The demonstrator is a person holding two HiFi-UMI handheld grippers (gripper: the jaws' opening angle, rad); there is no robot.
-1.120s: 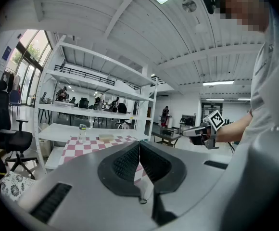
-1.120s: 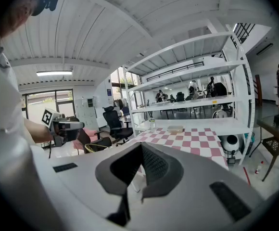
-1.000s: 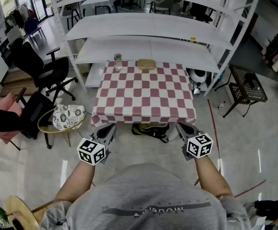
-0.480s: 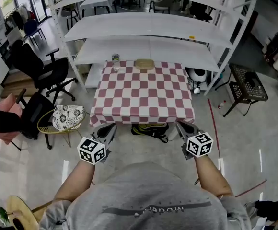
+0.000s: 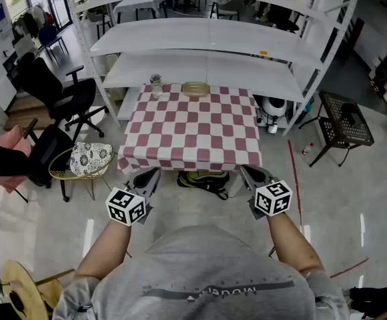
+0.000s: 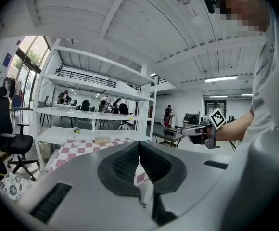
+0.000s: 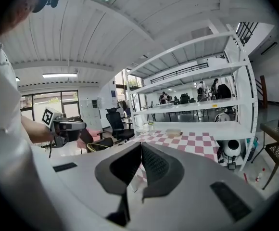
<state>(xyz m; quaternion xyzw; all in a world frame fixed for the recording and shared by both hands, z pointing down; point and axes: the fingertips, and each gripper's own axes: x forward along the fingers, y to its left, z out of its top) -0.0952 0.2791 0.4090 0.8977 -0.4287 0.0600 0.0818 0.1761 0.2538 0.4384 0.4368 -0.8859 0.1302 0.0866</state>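
Two hand-held grippers are held out side by side at waist height, over a pale glossy floor. The left gripper (image 5: pixel 147 177) is seen with its jaws pressed together at the tips, and nothing is caught between them. The right gripper (image 5: pixel 251 173) is closed in the same way and is likewise empty. Neither is touching anything.

Just beyond the jaw tips, a dark bag (image 5: pixel 203 181) is seen lying on the floor, half tucked under the near edge of a table (image 5: pixel 188 133). The table is covered with a red-and-white checked cloth and stands straight ahead, between the two grippers' lines of reach. At its far edge, well apart from the grippers, a small glass jar (image 5: pixel 155 84) is set upright at the left corner, with a shallow tan dish (image 5: pixel 195 89) just beside it.

To the left of the table, a round chair with a patterned cushion (image 5: pixel 87 160) is placed, and a black office chair (image 5: pixel 57 92) behind that. To the right, a red line (image 5: pixel 292 172) is marked on the floor, and a black wire side table (image 5: pixel 343 122) stands further out. Behind the table, white shelving (image 5: pixel 207 65) spans the width, with a round white appliance (image 5: pixel 274 107) by its right post.
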